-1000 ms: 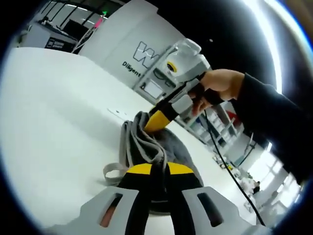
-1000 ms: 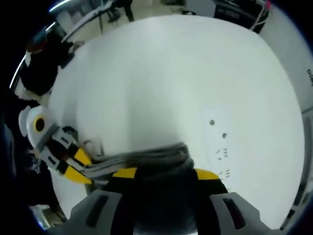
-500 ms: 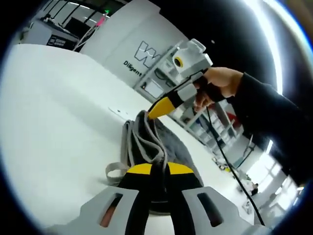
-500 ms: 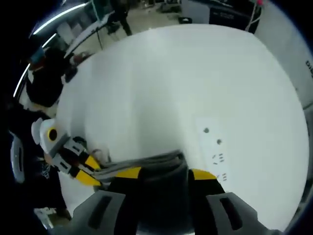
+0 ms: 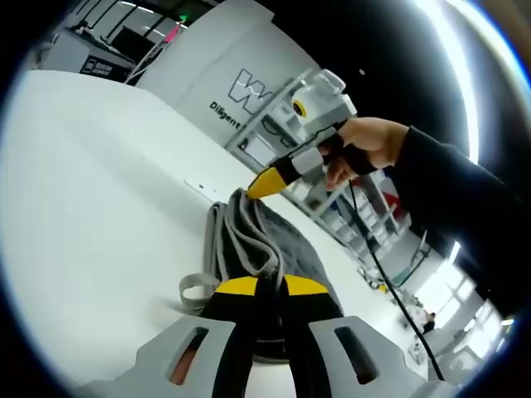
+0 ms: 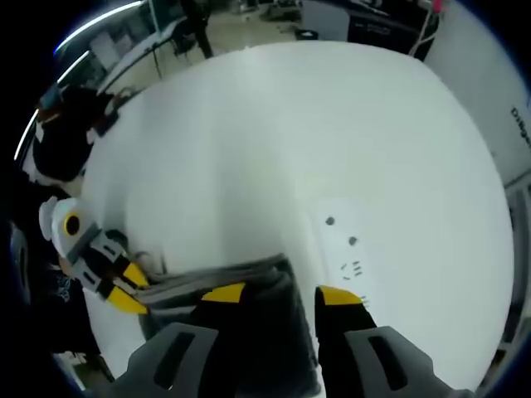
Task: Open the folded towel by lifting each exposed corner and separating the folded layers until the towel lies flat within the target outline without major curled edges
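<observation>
A grey folded towel lies bunched on the white table. My left gripper is shut on its near end, the cloth pinched between the yellow tips. In the left gripper view the right gripper, held by a hand, has its yellow tip at the towel's far raised corner. In the right gripper view my right gripper stands open, its jaws apart with the towel lying between them. The towel's folded edges run left to the left gripper.
The white table stretches wide around the towel. A small printed patch with dots lies just beyond the right jaw. A wall with lettering and shelves stand behind. A person's dark sleeve reaches in from the right.
The right gripper's tip has lifted out of the towel's far corner and now sits at its top edge. Less cloth bulges between its jaws. The left gripper keeps its hold.
</observation>
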`<action>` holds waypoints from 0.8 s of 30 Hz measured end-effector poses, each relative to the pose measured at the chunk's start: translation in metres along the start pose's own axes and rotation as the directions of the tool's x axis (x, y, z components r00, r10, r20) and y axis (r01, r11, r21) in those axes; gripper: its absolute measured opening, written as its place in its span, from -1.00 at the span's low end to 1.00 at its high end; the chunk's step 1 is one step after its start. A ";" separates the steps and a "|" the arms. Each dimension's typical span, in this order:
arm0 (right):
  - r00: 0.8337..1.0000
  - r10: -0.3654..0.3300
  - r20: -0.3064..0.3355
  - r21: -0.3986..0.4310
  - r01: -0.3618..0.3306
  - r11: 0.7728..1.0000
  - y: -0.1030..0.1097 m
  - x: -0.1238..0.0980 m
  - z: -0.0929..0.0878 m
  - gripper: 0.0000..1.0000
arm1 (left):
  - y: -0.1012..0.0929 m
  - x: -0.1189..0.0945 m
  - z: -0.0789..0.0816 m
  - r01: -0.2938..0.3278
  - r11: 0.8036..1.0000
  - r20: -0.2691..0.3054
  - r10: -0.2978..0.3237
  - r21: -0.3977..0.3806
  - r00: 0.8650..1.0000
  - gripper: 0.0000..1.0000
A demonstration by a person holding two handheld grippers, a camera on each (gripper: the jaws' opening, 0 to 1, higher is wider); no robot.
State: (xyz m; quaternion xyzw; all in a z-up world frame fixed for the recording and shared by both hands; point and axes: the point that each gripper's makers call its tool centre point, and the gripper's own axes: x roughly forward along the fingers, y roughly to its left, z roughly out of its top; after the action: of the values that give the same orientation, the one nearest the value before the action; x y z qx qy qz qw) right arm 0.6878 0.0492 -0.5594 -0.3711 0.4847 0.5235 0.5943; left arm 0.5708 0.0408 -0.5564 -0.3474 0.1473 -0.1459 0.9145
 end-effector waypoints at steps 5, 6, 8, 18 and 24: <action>0.999 -0.019 -0.029 -0.086 0.016 0.996 0.003 0.013 -0.004 -0.37 | -0.002 -0.001 -0.001 0.006 1.000 -0.001 -0.006 -0.008 1.000 -0.84; 0.999 -0.013 -0.033 -0.096 0.010 0.995 0.006 0.014 -0.005 -0.41 | -0.002 -0.001 0.000 0.007 1.000 -0.001 -0.007 -0.008 1.000 -0.84; 0.999 -0.010 -0.045 -0.139 0.003 0.990 0.008 0.017 -0.006 -0.44 | -0.002 -0.001 0.000 0.008 1.000 -0.001 -0.008 -0.007 1.000 -0.84; 0.999 0.001 -0.052 -0.111 -0.007 0.994 0.008 0.022 -0.009 -0.59 | -0.001 -0.001 -0.001 0.008 1.000 0.000 -0.008 -0.005 1.000 -0.85; 0.999 0.000 -0.045 -0.117 -0.005 0.993 0.008 0.019 -0.010 -0.66 | 0.000 0.000 -0.001 0.007 1.000 0.002 -0.007 -0.007 1.000 -0.85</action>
State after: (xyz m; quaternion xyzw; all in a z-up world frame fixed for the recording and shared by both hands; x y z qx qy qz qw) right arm 0.6773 0.0463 -0.5800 -0.4164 0.4669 0.5432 0.5600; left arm 0.5706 0.0400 -0.5567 -0.3513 0.1456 -0.1481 0.9129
